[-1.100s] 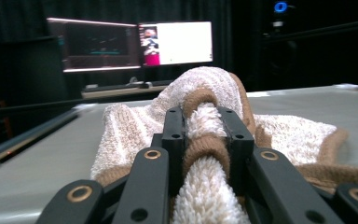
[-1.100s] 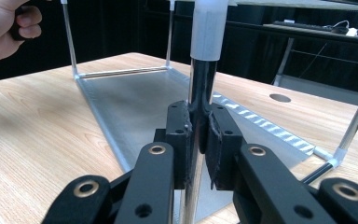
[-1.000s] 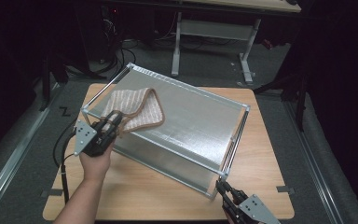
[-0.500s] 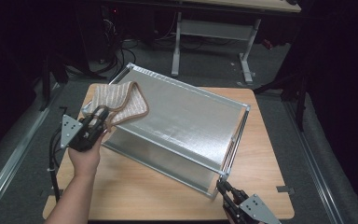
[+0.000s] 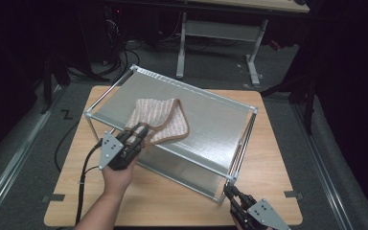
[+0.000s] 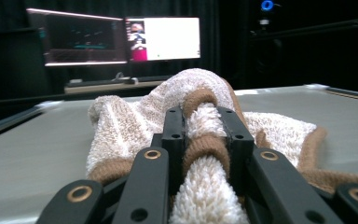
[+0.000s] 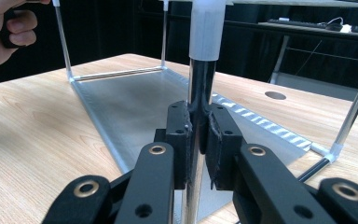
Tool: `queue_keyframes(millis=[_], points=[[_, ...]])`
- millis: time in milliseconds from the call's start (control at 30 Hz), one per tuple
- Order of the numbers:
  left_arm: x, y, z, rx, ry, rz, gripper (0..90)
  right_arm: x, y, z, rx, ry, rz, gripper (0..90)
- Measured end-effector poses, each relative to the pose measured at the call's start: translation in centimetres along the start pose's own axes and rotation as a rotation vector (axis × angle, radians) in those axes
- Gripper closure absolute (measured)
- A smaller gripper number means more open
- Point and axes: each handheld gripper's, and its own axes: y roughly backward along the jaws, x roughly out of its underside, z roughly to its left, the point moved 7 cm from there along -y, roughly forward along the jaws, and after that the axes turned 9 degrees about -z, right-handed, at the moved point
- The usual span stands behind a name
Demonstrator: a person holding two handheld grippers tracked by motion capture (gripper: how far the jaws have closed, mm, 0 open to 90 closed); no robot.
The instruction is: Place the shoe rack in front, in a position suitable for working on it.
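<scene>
Left gripper (image 5: pixel 141 132) is clamped on the brown-edged beige terry towel (image 5: pixel 160 122); the cloth lies ahead of its jaws atop the metal-framed shelf rack (image 5: pixel 211 120). Right gripper (image 7: pixel 198 135), farther off, pinches the rack's near corner post (image 7: pixel 204 56).

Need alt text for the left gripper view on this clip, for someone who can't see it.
The left gripper, seen along its two black fingers, is shut on a fold of a cream towel with brown trim lying on a flat grey shelf top. Lit monitors glow in the dark room behind.
</scene>
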Motion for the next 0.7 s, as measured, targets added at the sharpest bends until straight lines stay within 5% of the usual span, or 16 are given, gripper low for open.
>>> queue_keyframes(millis=[367, 700], points=[[-0.1, -1.3, -7.4, 0.123, 0.033, -0.021, 75.1, 0.0, 0.0, 0.0, -0.003, 0.002, 0.000, 81.1], [-0.3, -2.1, -12.3, 0.207, 0.053, -0.022, 75.0, 0.0, 0.0, 0.0, -0.003, 0.003, -0.001, 81.1]])
